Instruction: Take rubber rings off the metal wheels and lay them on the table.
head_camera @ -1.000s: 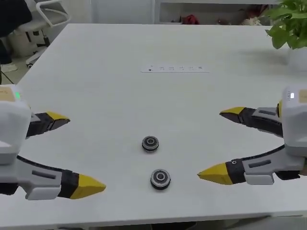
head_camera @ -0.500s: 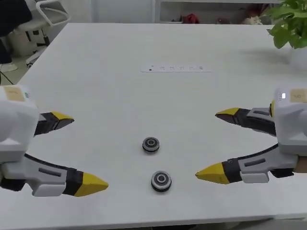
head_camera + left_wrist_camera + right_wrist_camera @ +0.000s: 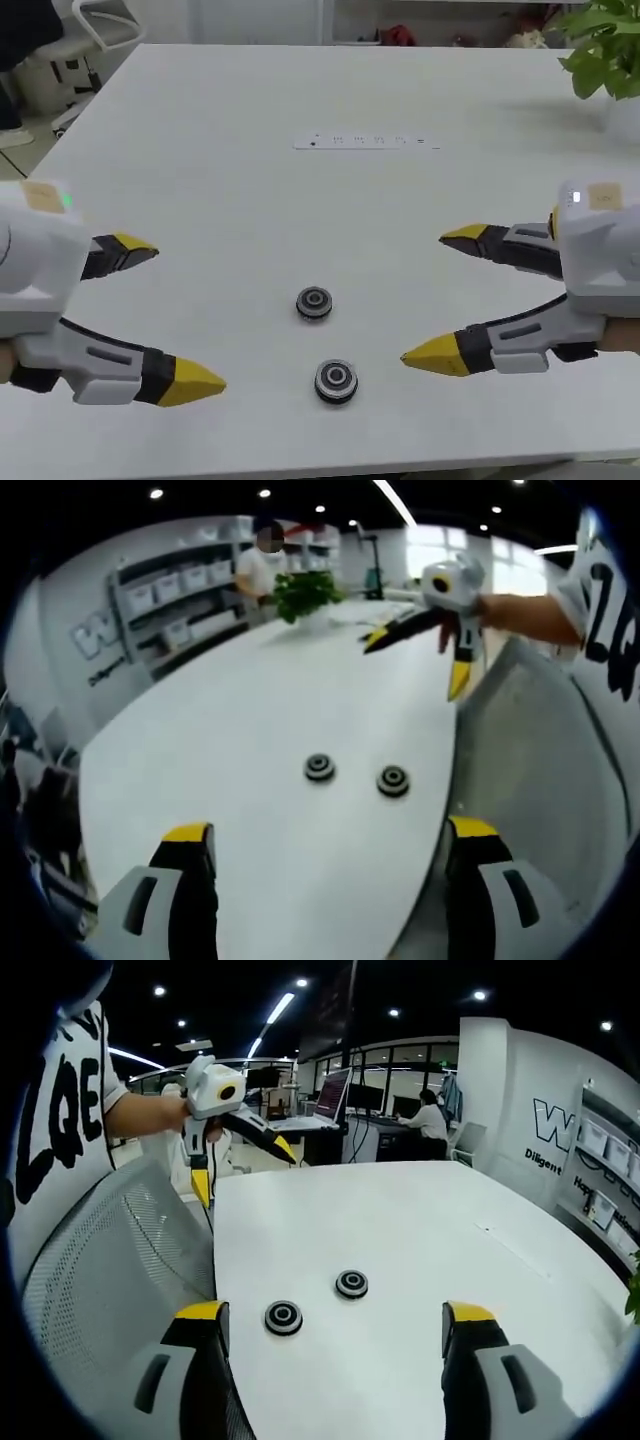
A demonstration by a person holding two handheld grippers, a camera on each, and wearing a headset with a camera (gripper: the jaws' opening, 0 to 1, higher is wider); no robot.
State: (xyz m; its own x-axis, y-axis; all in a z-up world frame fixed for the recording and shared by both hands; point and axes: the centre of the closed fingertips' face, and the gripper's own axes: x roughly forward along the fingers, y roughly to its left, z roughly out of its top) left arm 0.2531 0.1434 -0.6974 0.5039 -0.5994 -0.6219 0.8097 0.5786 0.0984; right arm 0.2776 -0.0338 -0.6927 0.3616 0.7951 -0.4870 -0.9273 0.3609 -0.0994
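Observation:
Two small metal wheels with black rubber rings lie flat on the white table. The farther wheel sits mid-table; the nearer wheel lies close to the front edge. My left gripper hovers open at the left, its yellow-tipped jaws wide apart and holding nothing. My right gripper hovers open at the right, also holding nothing. Both wheels lie in the gap between the two grippers, touched by neither.
A strip of small printed marks lies farther back on the table. A potted plant stands at the far right corner. A mesh office chair stands at the table's near edge. White chairs stand beyond the far left corner.
Both grippers have drifted slightly inward toward the wheels. The wheels have not moved.

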